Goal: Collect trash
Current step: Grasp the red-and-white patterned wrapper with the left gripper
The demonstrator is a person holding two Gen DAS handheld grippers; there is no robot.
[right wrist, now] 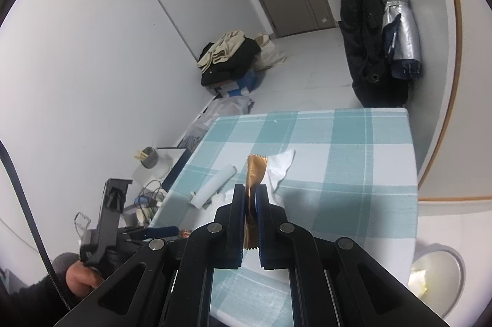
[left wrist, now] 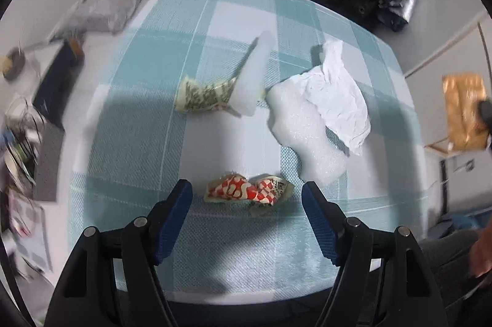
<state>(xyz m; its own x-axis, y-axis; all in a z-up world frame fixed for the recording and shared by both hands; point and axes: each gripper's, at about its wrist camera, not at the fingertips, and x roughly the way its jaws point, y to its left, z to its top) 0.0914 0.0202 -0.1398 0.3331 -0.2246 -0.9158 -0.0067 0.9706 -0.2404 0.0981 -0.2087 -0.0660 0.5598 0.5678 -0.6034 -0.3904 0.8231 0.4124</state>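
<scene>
Left wrist view: left gripper spread wide over checked counter, red-and-white wrapper between pads, untouched. Beyond it – green-printed wrapper, foam sheet, crumpled white paper; print on both wrappers too blurred to read. Right wrist view: right gripper pressed together, pinching gold wrapper upright above counter. Metal bin on floor at right – black coat and folded umbrella hang on wall. Clothes pile on floor behind.
</scene>
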